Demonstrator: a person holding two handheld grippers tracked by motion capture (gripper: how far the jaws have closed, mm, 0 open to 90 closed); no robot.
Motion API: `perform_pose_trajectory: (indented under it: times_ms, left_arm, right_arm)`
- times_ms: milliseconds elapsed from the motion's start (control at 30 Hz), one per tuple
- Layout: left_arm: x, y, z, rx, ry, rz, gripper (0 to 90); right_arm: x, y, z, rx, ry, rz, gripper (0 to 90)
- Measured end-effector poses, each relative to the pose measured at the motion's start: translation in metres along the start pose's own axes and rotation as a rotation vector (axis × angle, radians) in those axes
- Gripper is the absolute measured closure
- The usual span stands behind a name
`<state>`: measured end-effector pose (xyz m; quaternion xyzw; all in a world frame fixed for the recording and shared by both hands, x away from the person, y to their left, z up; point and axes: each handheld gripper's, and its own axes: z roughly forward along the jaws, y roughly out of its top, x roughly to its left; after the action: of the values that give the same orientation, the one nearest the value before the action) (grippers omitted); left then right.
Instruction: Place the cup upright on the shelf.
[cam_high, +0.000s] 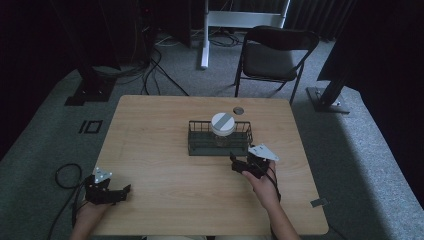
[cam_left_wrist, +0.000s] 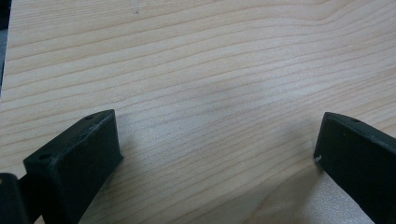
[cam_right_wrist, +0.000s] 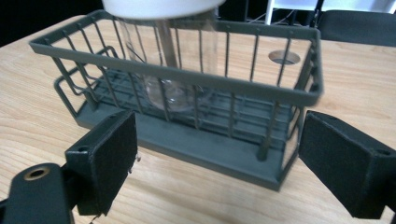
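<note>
Grey wire basket (cam_right_wrist: 187, 84) is faced by the wide-open, empty right gripper (cam_right_wrist: 217, 154).
Its long axis is laid crosswise on the tabletop (cam_high: 165, 165); a jar (cam_high: 223, 127) is stood upright inside.

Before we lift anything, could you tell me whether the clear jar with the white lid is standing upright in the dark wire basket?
Upright: the clear jar stands on the basket's floor, white lid on top.

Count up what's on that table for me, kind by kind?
Wire basket: 1
Jar with white lid, standing in the basket: 1
Hand-held grippers, left and right, both open: 2
Round hole in the tabletop: 1
Total: 5
</note>
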<state>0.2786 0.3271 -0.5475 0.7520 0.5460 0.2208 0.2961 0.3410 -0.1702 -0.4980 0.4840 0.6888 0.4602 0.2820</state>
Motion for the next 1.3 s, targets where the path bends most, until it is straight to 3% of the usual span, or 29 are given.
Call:
perform_pose_trajectory:
  times_ms: [800, 1300]
  left_arm:
    - [0.0, 0.0, 0.0, 0.0, 0.0, 0.0, 0.6]
    - [0.0, 0.0, 0.0, 0.0, 0.0, 0.0, 0.6]
  right_arm:
    - [-0.03, -0.038, -0.005, 0.078, -0.056, 0.027, 11.5]
    - [-0.051, -0.052, -0.01, 0.14, -0.095, 0.046, 11.5]
